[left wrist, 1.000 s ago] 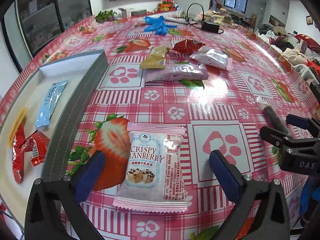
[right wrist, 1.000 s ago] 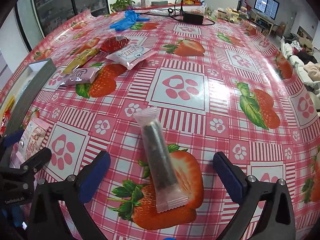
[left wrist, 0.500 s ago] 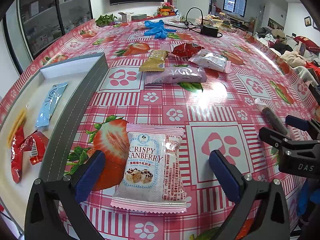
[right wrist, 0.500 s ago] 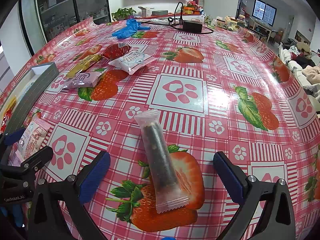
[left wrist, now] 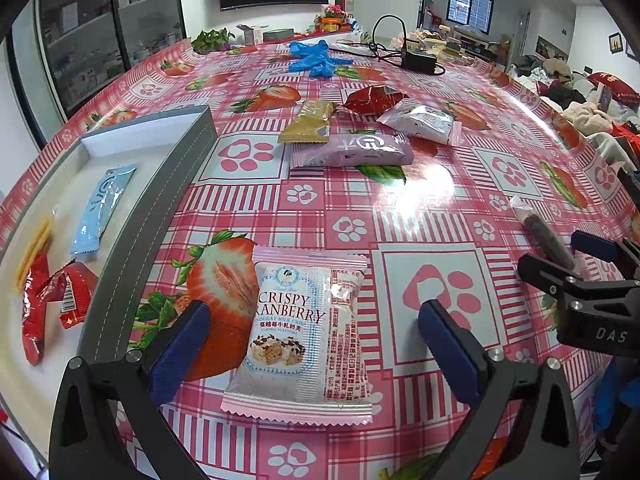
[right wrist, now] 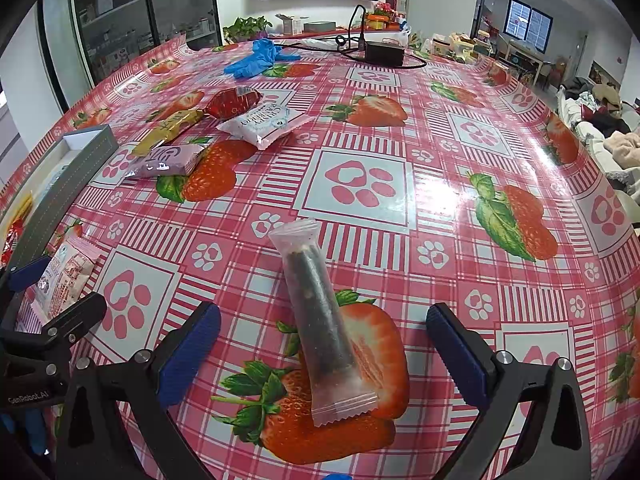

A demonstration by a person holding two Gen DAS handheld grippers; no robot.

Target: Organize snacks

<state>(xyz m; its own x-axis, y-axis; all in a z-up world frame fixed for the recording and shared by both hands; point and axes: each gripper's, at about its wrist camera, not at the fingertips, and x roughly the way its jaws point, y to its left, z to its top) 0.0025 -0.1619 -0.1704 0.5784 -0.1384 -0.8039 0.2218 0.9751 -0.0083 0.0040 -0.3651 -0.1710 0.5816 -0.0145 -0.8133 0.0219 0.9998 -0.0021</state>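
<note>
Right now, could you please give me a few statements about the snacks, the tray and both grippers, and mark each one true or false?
1. The left gripper is shut on the Crispy Cranberry packet. False: its jaws stand open on either side of the packet, which lies flat on the tablecloth.
2. The dark snack stick in a clear wrapper lies between the open jaws of the right gripper. True.
3. The light blue packet lies inside the grey tray. True.
4. The purple packet is in the tray. False: it lies on the tablecloth, beside the gold packet.
5. Blue gloves lie at the far end of the table. True.
</note>
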